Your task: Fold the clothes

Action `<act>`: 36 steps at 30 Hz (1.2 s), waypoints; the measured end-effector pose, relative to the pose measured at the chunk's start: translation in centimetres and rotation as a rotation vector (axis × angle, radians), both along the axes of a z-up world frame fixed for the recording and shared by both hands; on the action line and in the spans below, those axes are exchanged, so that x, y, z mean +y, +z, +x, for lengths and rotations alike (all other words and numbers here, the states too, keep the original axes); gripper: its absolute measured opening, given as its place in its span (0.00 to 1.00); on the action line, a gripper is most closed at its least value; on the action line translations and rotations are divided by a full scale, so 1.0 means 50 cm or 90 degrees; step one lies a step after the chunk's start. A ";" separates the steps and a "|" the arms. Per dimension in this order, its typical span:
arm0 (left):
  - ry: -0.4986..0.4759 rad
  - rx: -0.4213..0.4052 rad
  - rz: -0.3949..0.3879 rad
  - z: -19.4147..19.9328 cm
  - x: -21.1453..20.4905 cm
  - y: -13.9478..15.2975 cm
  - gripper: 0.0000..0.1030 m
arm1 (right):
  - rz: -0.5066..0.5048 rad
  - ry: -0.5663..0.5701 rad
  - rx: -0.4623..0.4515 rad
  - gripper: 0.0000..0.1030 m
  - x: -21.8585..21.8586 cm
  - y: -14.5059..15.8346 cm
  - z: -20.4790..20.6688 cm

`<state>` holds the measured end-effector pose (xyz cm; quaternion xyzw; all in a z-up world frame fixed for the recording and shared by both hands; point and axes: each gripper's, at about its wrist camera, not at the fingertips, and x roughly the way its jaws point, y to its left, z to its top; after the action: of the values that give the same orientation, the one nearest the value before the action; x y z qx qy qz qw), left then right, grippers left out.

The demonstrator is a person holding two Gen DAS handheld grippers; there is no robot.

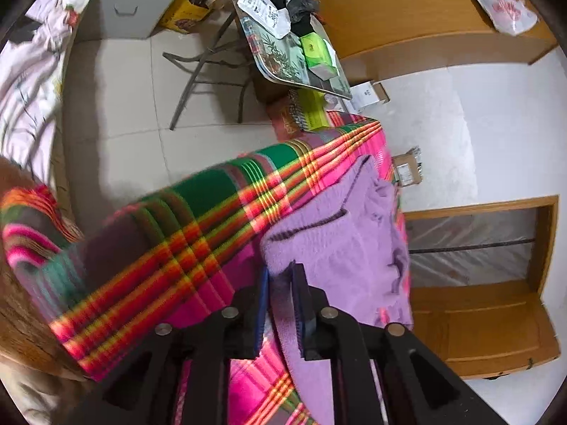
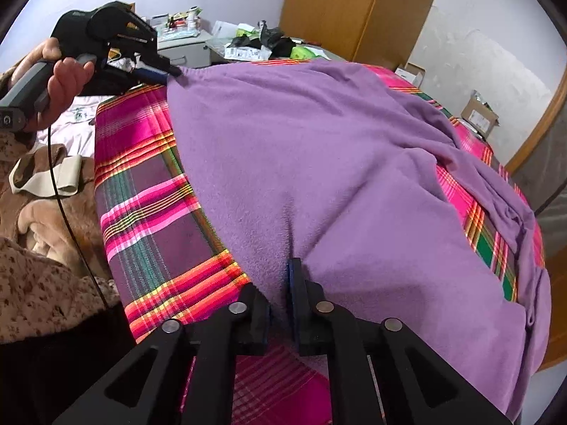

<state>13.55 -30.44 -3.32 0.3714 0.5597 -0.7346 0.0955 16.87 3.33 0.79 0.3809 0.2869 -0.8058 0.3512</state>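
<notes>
Purple fleece garment (image 2: 319, 163) spread on plaid bed cover (image 2: 149, 212): soft, light, clingy. Both grippers, left (image 1: 280, 283) and right (image 2: 283, 276), pinch its near edge, fingers narrow. Grip corners/hem.

The garment (image 2: 319, 163) is plain lilac-purple fleece with a dark trim line at one edge. Under it, the blanket (image 2: 149, 212) is plaid: hot pink, plum and green blocks crossed by orange, yellow and red stripes. Both grippers, left (image 1: 280, 276) and right (image 2: 280, 283), are black with blue pads. The wardrobe (image 2: 354, 7) is honey-brown wood, the wall (image 2: 478, 53) white. A bedcover (image 2: 42, 283) looks tan with brown speckles, though blurred.
</notes>
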 end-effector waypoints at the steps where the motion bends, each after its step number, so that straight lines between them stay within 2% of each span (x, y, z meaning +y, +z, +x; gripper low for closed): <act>1: -0.002 -0.003 -0.011 -0.001 -0.002 0.007 0.16 | 0.003 0.006 -0.003 0.10 -0.001 0.001 0.000; 5: 0.000 0.003 -0.039 -0.008 -0.017 0.036 0.21 | 0.003 0.031 -0.029 0.12 -0.001 0.013 -0.002; 8: -0.014 0.023 -0.060 -0.035 -0.023 0.064 0.24 | -0.031 0.043 -0.072 0.17 0.009 0.033 -0.018; 13: -0.077 0.050 -0.054 -0.132 -0.028 0.104 0.28 | -0.104 0.059 -0.147 0.22 0.031 0.078 -0.058; 15: -0.093 0.043 -0.071 -0.177 -0.030 0.114 0.29 | -0.129 0.064 -0.167 0.24 0.038 0.097 -0.082; 19: -0.119 0.043 -0.071 -0.262 -0.028 0.118 0.30 | -0.181 0.067 -0.198 0.26 0.050 0.124 -0.134; 22: -0.141 0.035 -0.090 -0.320 -0.020 0.119 0.30 | -0.188 0.057 -0.198 0.27 0.047 0.128 -0.171; 29: -0.164 0.048 -0.086 -0.462 -0.014 0.088 0.30 | -0.183 0.013 -0.192 0.27 0.029 0.109 -0.284; 36: -0.157 0.040 -0.022 -0.557 -0.030 0.028 0.31 | -0.196 -0.012 -0.205 0.27 0.023 0.091 -0.361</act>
<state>-14.32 -31.93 -1.92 0.4128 0.5000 -0.7613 -0.0068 -1.16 4.50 5.32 0.4488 0.0973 -0.7722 0.4391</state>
